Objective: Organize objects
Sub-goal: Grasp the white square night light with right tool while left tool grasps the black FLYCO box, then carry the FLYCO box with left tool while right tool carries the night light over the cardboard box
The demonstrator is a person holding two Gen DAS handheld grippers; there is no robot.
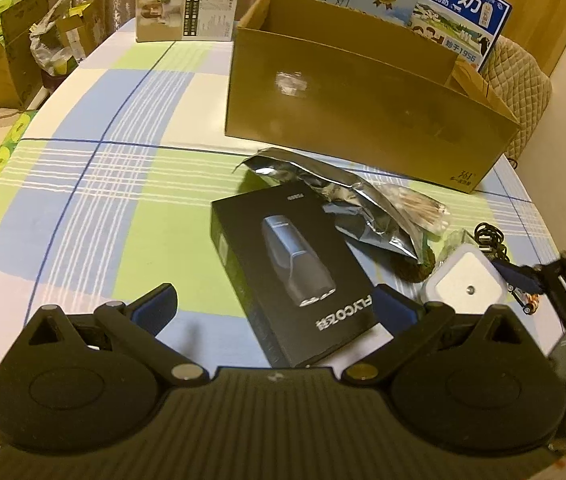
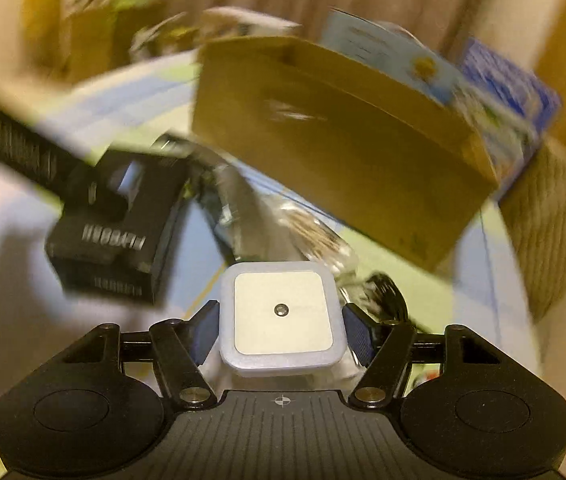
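A black shaver box (image 1: 295,272) lies on the checked tablecloth (image 1: 83,200), its near end between the wide-apart fingers of my left gripper (image 1: 277,308), which is open and not touching it. A white square plug-in device (image 2: 283,316) sits sharp between the blue pads of my right gripper (image 2: 281,332), which is shut on its two sides. In the left wrist view the same device (image 1: 467,288) shows at the right, with a right gripper finger (image 1: 519,276) against it. A crumpled silver foil bag (image 1: 347,200) and a pack of cotton swabs (image 1: 423,208) lie behind the box.
An open brown cardboard carton (image 1: 363,112) stands at the back of the table, milk cartons (image 1: 459,4) behind it. A black cable (image 1: 491,236) lies by the device. A white box (image 1: 187,4) stands far left. A quilted chair back (image 1: 523,80) is at the right.
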